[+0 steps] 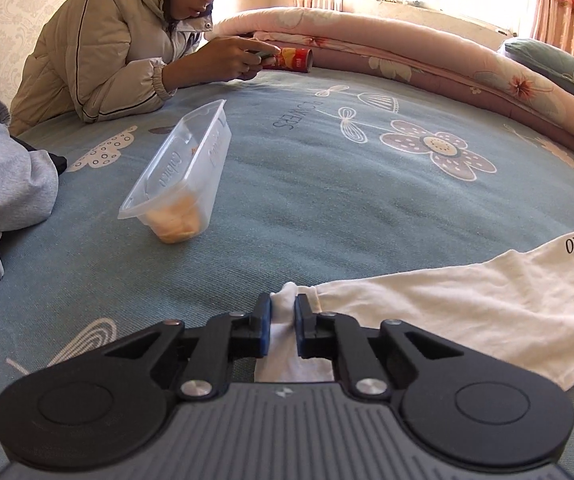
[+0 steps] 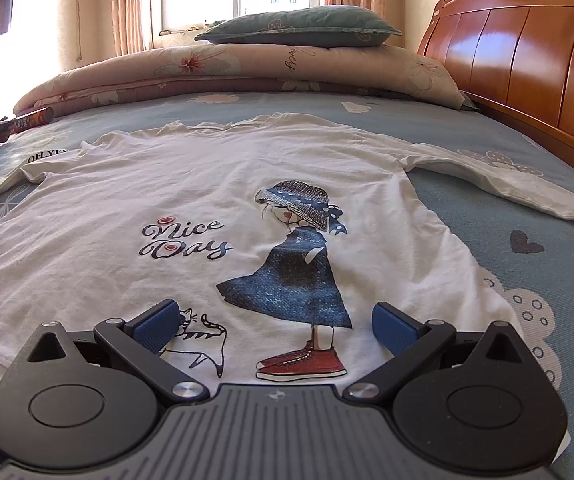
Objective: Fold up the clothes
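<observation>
The white long-sleeved T-shirt (image 2: 215,184) lies spread flat on the bed (image 2: 547,216), its collar toward the folded quilt (image 2: 223,68). The left gripper (image 1: 283,316) has its jaws clamped on a sleeve's cuff (image 1: 287,300); the right gripper (image 2: 275,320) hovers over the hem, jaws wide apart.

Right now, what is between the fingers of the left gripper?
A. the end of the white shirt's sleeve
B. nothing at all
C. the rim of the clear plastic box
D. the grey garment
A: in the left wrist view the left gripper is shut on the bunched cuff of the white shirt's sleeve, while the clear plastic box and the grey garment lie apart from it.
</observation>
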Demonstrator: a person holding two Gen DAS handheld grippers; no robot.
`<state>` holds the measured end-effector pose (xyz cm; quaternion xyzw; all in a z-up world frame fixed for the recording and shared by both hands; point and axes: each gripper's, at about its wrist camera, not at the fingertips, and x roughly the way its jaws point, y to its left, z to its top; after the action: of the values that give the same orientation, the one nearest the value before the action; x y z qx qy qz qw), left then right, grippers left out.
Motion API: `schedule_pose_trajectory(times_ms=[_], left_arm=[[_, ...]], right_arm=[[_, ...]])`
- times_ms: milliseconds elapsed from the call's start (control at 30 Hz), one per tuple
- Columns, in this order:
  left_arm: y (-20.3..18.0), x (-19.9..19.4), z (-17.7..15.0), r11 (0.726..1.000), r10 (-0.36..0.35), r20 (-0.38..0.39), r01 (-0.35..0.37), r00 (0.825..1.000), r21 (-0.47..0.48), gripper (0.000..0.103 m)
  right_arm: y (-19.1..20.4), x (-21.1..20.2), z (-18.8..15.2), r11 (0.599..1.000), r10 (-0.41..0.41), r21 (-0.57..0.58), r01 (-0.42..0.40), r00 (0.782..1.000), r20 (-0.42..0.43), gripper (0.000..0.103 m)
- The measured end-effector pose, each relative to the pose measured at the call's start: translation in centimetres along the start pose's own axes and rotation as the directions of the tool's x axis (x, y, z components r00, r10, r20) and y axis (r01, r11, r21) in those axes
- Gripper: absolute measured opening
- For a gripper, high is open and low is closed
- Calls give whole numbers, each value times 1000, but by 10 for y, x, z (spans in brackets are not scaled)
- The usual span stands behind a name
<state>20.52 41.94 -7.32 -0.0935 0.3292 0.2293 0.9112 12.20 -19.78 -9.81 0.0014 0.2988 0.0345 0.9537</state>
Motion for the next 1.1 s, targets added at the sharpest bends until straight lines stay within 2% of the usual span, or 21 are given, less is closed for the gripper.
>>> schedule_pose_trajectory(times_ms=[133, 200, 300, 333, 367, 467, 533, 633, 700, 767, 833, 900, 1000, 1100], left_arm=[[2, -3, 11, 999, 35, 31, -34, 999, -13, 9], [5, -2, 16, 999, 31, 38, -29, 999, -31, 9], [5, 5, 18, 999, 40, 23, -39, 999, -27, 10], [5, 8, 19, 999, 44, 15, -43, 999, -27, 12], [6, 11, 18, 998, 52, 0, -52, 999, -34, 19], [11, 16, 15, 995, 76, -40, -78, 996, -66, 21], [11, 8, 14, 994, 84, -35, -86, 996, -68, 22], [4, -12, 13, 996, 81, -3, -81, 997, -30, 29], [-7, -26, 18, 999, 35, 15, -35, 999, 6, 36], [-26, -39, 24, 998, -44, 23, 43, 999, 53, 40], [-53, -49, 31, 984, -133, 19, 130, 991, 118, 45], [-84, -53, 38, 961, -209, -1, 205, 978, 186, 50], [-137, -50, 47, 905, -328, -78, 337, 942, 259, 53], [-186, -35, 50, 854, -431, -176, 463, 885, 236, 54]], right_arm=[[1, 0, 0, 1000, -5, -2, 5, 1000, -1, 103], [1, 0, 1, 1000, -6, -3, 6, 1000, -1, 103], [1, 0, 1, 1000, -7, -3, 7, 1000, -2, 103], [1, 0, 1, 1000, -7, -3, 7, 1000, -2, 103], [1, 0, 1, 1000, -7, -3, 7, 1000, -2, 103], [1, 0, 1, 1000, -7, -3, 7, 1000, -2, 103], [1, 0, 1, 1000, -7, -3, 7, 1000, -2, 103], [2, 0, 1, 1000, -7, -2, 7, 1000, -2, 103], [2, 1, 1, 1000, -7, -1, 7, 1000, -3, 103], [4, 0, 2, 1000, -21, -10, 21, 1000, -10, 103], [12, -1, 8, 998, -51, -24, 50, 998, -28, 103], [24, -4, 20, 999, -22, -46, 21, 1000, -12, 103], [45, -8, 42, 993, 72, -92, -69, 997, 38, 103], [66, 1, 62, 979, 183, -110, -174, 980, 74, 103]])
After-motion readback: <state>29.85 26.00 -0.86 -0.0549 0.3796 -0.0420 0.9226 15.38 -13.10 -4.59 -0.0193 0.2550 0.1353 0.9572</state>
